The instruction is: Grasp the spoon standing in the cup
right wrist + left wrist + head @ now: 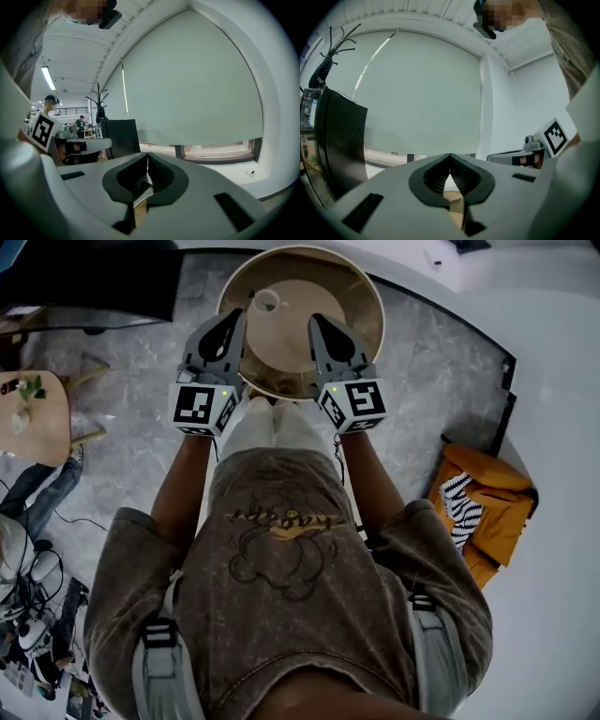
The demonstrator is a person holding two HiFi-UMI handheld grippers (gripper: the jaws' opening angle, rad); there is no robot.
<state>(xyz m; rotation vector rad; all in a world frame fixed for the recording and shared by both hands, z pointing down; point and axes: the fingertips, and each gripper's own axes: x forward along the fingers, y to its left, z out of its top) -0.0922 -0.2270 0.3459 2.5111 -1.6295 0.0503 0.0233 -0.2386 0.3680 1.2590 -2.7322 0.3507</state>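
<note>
Arms (187, 486) hold two claws over the round worktop's (314, 292) near edge. Left claw (233, 319) and right claw (316, 322) are clenched, empty. Farther off stands the cup (265, 301); its spoon is too small to see. Next, I think: open one claw, reach over.

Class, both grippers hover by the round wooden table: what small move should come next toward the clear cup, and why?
Probably open the left gripper, since its jaws are shut and empty. The small clear cup on the round wooden table sits just ahead of its tips, nearer than to the right gripper.
</note>
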